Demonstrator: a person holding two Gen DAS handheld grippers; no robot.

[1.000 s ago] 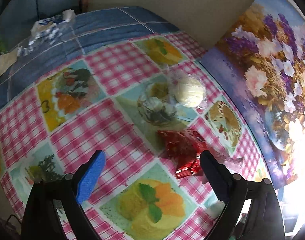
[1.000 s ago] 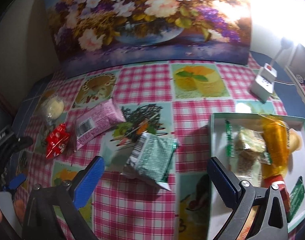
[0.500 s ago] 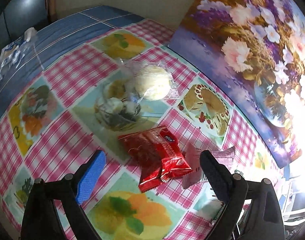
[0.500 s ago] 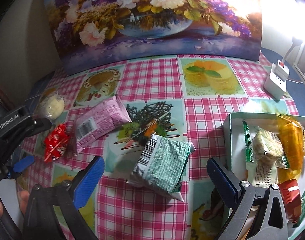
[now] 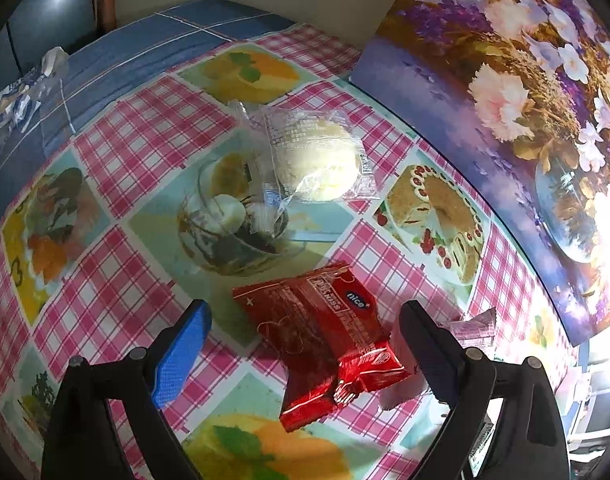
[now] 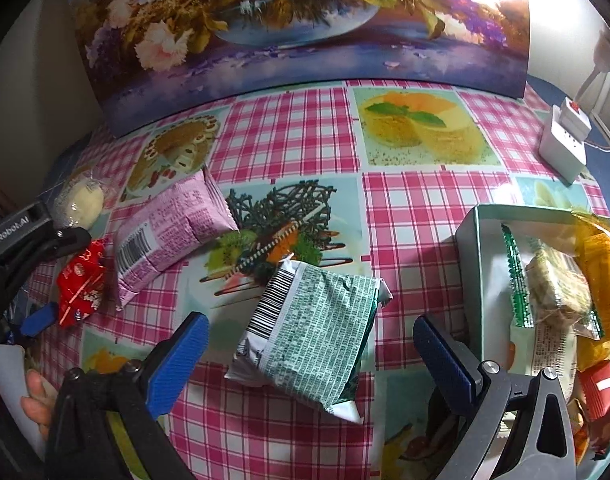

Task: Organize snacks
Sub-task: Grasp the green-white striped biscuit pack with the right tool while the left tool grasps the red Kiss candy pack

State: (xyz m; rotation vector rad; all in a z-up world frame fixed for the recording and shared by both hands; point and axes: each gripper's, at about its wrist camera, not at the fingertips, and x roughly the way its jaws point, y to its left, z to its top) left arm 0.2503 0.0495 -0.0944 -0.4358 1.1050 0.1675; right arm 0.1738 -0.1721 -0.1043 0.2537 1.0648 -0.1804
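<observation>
My left gripper (image 5: 305,334) hangs open just above a red snack packet (image 5: 325,340) lying on the checked tablecloth; the packet sits between the two fingers, untouched. Beyond it lies a clear-wrapped pale bun (image 5: 317,160). My right gripper (image 6: 309,344) is open over a green-and-white packet (image 6: 309,332), which lies between its fingers without contact. A pink packet (image 6: 169,236) rests further left. The red packet (image 6: 81,284) and the left gripper (image 6: 41,276) appear at the right wrist view's left edge. A white tray (image 6: 471,248) at right holds several snacks.
A large flower painting (image 6: 297,20) leans against the wall behind the table. A white power adapter (image 6: 565,140) with a cable stands at the back right. Crumpled wrappers (image 5: 21,92) lie on blue cloth at far left. A hand (image 6: 33,396) holds the left gripper's handle.
Both grippers have sunk closer to the table. The left one slid over until the red packet lay between its fingers; the green packet now fills more of the right wrist view.
</observation>
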